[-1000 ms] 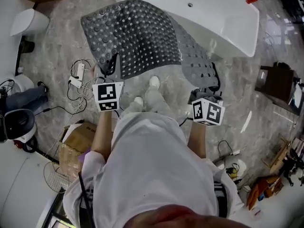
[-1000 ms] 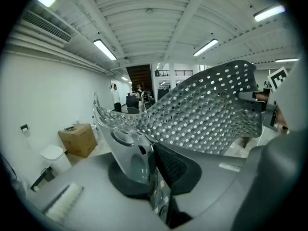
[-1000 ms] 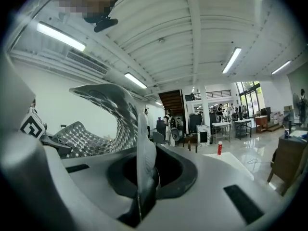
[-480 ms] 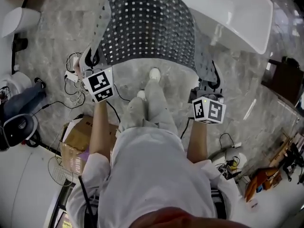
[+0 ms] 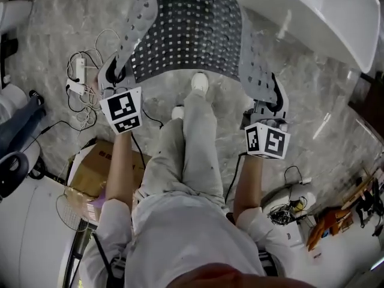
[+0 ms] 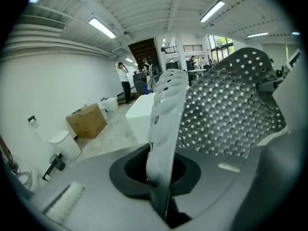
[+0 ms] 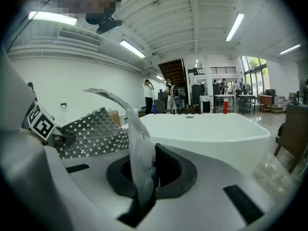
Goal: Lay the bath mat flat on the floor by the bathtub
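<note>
We've got the bath mat (image 5: pixel 186 35) up in the air at 12 o'clock, over the floor (image 5: pixel 54 35) and just short of the bathtub (image 5: pixel 312 11) at 1 o'clock. The left claw (image 5: pixel 114 74) and right claw (image 5: pixel 273 93) are each pinched tight on a near edge, we guess so the sheet spreads wide and can drop flat. We can't see inside the tub, or inside the cardboard box (image 5: pixel 90 170) at 8 o'clock.

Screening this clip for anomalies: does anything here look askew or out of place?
The bath mat is off the floor, bowed and hanging between the left hand-held gripper and right hand-held gripper, each shut on an edge. Loose cables lie tangled on the floor at the person's left.
</note>
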Motion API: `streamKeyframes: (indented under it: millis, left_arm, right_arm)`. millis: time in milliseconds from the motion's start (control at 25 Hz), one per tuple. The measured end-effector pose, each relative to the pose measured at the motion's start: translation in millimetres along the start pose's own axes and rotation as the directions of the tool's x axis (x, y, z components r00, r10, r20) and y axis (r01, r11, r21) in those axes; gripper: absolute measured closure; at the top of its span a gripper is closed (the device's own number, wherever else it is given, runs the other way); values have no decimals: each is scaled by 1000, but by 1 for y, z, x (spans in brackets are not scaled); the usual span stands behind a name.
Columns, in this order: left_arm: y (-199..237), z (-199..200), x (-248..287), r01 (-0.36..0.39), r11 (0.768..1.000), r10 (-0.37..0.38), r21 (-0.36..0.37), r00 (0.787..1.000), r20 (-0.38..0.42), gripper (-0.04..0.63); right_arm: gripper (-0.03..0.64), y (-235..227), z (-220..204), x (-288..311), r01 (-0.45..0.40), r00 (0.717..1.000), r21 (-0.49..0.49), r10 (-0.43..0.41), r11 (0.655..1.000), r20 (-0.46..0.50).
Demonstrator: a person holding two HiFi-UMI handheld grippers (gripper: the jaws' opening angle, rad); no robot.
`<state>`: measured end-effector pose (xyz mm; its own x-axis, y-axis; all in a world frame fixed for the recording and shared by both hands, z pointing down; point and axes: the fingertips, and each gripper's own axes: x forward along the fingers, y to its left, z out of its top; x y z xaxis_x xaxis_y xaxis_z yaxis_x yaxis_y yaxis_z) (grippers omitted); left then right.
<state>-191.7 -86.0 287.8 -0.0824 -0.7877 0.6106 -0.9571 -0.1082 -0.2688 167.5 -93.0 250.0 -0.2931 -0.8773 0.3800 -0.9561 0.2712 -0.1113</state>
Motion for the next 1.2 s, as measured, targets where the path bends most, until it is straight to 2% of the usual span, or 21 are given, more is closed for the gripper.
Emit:
streamKeyframes:
  millis: [240, 440, 720, 920, 1200]
  left_arm:
    - [-44, -98, 76, 32, 999, -31, 30, 998, -52, 580]
    - [-69, -169, 135, 73, 996, -68, 57, 994, -91, 580]
    - [-93, -257, 228, 144, 989, -138, 28, 976, -169, 580]
    - [-111, -306, 275, 188, 982, -177, 28, 957, -231, 580]
    - [-135, -355, 305, 255, 966, -233, 39, 927, -295, 580]
  right_arm:
    - [598, -6, -127, 54, -59, 995, -9, 59, 998, -79]
    - [598, -16, -220, 98, -75, 984, -8, 73, 997, -161]
    - [598, -29, -335, 158, -80, 972, 2, 79, 997, -221]
    - [598, -35, -393, 183, -86, 958, 0, 82, 996, -273]
    - [597, -44, -452, 198, -92, 934, -25, 77, 995, -348]
